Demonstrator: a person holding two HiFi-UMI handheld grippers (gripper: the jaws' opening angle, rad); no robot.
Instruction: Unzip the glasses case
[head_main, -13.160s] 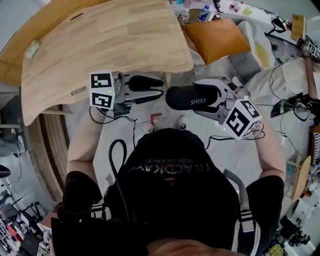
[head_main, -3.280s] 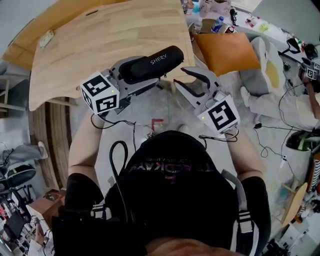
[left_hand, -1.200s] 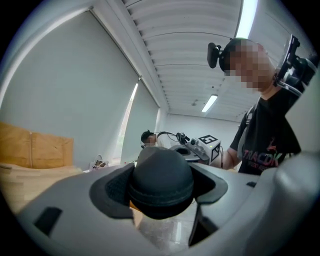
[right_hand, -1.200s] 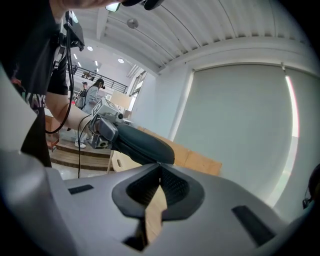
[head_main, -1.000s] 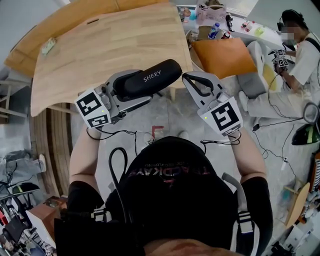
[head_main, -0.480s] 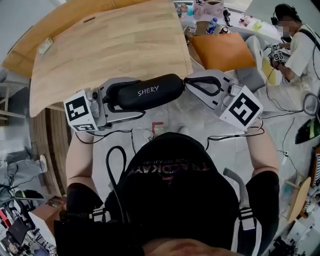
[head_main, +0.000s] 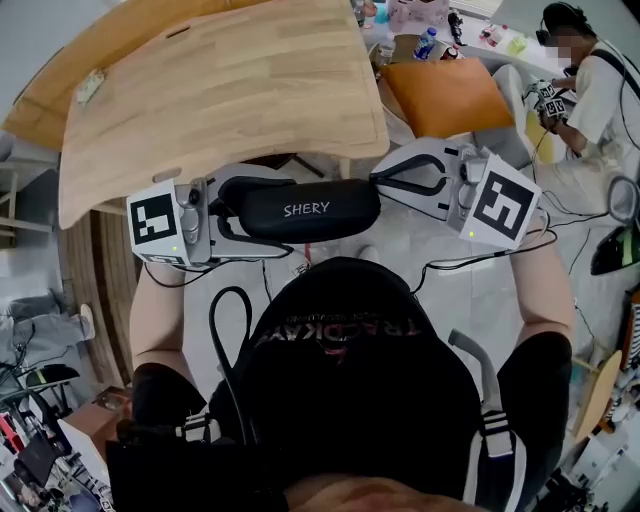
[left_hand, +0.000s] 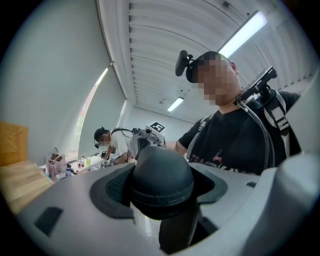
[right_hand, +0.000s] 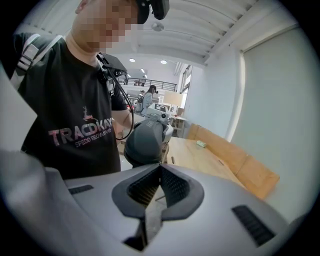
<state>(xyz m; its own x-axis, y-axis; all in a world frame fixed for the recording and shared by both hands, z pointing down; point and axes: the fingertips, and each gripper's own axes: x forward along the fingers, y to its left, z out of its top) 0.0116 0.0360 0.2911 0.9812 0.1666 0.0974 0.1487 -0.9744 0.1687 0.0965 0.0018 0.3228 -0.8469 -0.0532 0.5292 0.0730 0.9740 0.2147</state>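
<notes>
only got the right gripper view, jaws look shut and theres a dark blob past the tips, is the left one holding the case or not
observer: Yes. The left gripper view shows the left gripper clamped on one rounded end of the glasses case.
operator: is the case on the table
observer: No. In the head view it is held level in the air in front of the person's chest, on the near side of the wooden table.
operator: where do my tips sit on it
observer: From above, the right gripper meets the case's other end with its tips shut. Whether they pinch the zip pull, I cannot tell.
</notes>
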